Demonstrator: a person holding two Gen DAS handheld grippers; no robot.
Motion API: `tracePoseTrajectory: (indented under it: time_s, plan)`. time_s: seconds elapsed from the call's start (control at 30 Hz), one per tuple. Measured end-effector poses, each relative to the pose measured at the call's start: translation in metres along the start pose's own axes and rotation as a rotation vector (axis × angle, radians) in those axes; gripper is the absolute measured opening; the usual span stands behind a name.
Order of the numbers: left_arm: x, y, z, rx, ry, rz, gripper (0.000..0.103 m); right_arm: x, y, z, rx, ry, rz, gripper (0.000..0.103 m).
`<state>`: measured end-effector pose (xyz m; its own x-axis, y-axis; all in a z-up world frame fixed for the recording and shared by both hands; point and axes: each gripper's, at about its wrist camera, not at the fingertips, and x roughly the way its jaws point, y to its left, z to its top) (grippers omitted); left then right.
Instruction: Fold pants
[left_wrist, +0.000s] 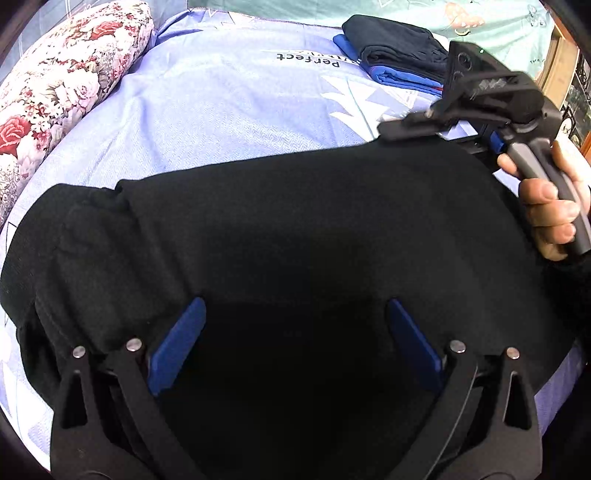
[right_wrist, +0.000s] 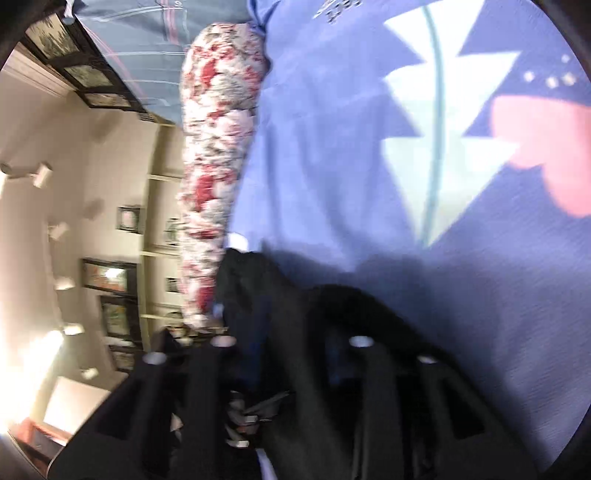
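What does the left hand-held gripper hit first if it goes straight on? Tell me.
The black pants. The left hand-held gripper stands open with the dark cloth spread between and ahead of its blue fingers, apparently already at it. Beyond lies the blue bedsheet; depth is hard to judge.

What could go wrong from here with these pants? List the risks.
1. The left gripper is open over the black pants, gripping nothing, so that side may slip or sag.
2. The right gripper sits at the far edge of the pants; whether it grips them cannot be told. Its own view is motion-blurred, and a fast swing could drag the fold askew.
3. The stack of folded clothes lies close behind it and might be knocked.
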<state>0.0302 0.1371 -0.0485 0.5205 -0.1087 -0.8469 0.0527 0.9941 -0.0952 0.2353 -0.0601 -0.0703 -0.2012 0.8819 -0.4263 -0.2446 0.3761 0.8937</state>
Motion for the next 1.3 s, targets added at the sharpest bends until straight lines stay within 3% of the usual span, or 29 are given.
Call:
tracePoseTrajectory:
  time_s: [0.17, 0.2, 0.23, 0.3, 0.37, 0.43, 0.53, 0.63, 0.67, 0.77, 0.83, 0.87, 0.97, 1.03, 1.2, 1.3]
  plan:
    - [0.0, -0.001, -0.001, 0.002, 0.001, 0.002, 0.1, -0.017, 0.0, 0.009, -0.031, -0.024, -0.181, 0.019]
    - [-0.001, 0.0, -0.001, 0.001, 0.0, 0.001, 0.1, -0.036, 0.011, 0.011, -0.082, -0.106, -0.281, 0.02]
    - [-0.001, -0.001, -0.001, 0.0, 0.0, 0.001, 0.1, -0.05, 0.014, 0.012, -0.095, -0.152, -0.307, 0.02]
    - [-0.002, 0.0, -0.001, -0.006, 0.001, 0.0, 0.1, -0.075, 0.026, 0.006, -0.091, -0.197, -0.28, 0.025]
    - [-0.01, -0.002, 0.001, -0.008, -0.007, 0.007, 0.1, -0.081, 0.046, -0.014, -0.135, -0.185, -0.313, 0.04]
    - [-0.026, -0.006, 0.002, 0.031, -0.047, 0.013, 0.1, -0.077, 0.059, -0.046, -0.163, -0.161, -0.35, 0.05]
    - [-0.039, 0.007, 0.001, 0.038, -0.067, 0.128, 0.1, -0.067, 0.044, -0.09, -0.089, -0.143, -0.429, 0.05]
    - [-0.018, 0.051, -0.007, -0.086, 0.034, 0.17, 0.1, -0.061, 0.002, -0.112, 0.01, -0.171, -0.511, 0.048]
    - [-0.013, 0.058, -0.011, -0.089, 0.033, 0.145, 0.1, -0.061, -0.006, -0.113, 0.02, -0.188, -0.489, 0.046]
    - [-0.019, 0.042, -0.013, -0.033, -0.001, 0.202, 0.1, -0.083, -0.014, -0.127, 0.045, -0.304, -0.433, 0.045]
    - [-0.027, 0.039, -0.012, -0.072, -0.019, 0.119, 0.1, -0.112, 0.001, -0.153, 0.011, -0.403, -0.411, 0.047]
    - [-0.033, 0.034, -0.011, -0.089, -0.038, 0.065, 0.1, -0.133, 0.012, -0.175, -0.019, -0.471, -0.44, 0.052]
    - [-0.046, 0.013, -0.005, -0.072, -0.095, 0.008, 0.1, -0.2, 0.022, -0.251, -0.011, -0.705, -0.594, 0.066]
    - [-0.049, -0.008, -0.002, -0.038, -0.117, -0.025, 0.1, -0.244, 0.009, -0.306, 0.091, -0.823, -0.691, 0.066]
    - [-0.032, -0.055, -0.002, 0.047, -0.079, -0.092, 0.1, -0.322, -0.039, -0.417, 0.384, -0.97, -0.764, 0.066]
    - [-0.025, -0.073, -0.007, 0.07, -0.058, -0.113, 0.1, -0.346, -0.049, -0.434, 0.407, -0.997, -0.799, 0.066]
